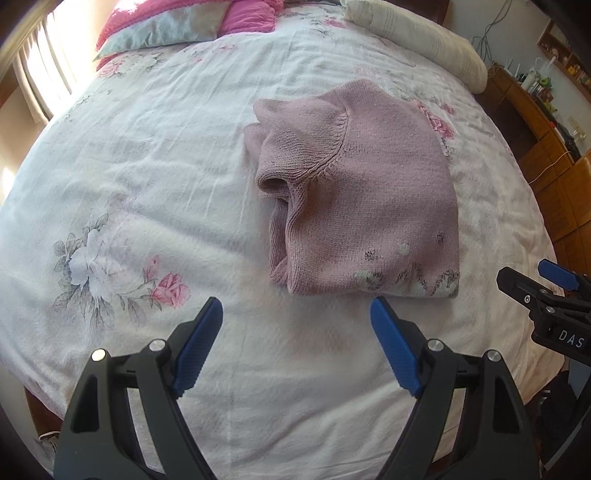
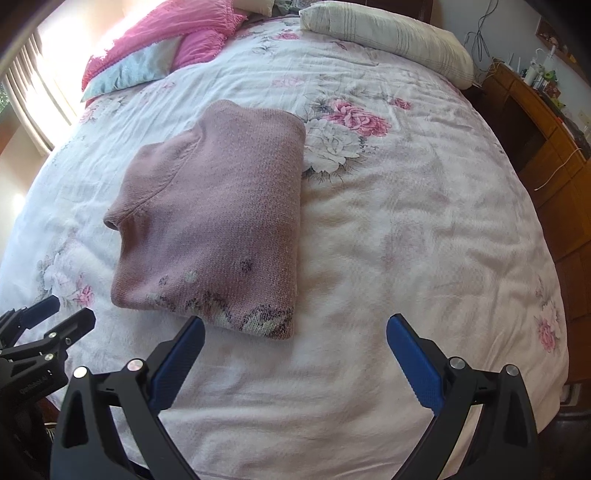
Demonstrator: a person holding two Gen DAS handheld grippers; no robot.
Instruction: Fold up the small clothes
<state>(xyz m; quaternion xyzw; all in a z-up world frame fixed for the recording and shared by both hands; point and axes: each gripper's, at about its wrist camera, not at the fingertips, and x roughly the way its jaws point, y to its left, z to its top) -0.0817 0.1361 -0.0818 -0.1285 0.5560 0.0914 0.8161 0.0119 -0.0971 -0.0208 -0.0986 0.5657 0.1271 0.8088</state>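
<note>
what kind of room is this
Most likely a bedroom in a home. A bed with a floral bedspread fills the view, pillows lie at its head, and a wooden dresser stands beside it. A folded pink sweater lies on the bedspread.

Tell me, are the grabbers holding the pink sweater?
No, nothing is held. The left gripper and right gripper both have open jaws, just short of the folded pink sweater lying on the bed.

One folded sweater (image 1: 369, 192), two grippers (image 1: 297, 314) (image 2: 295, 332), three pillows (image 2: 388, 33)
</note>
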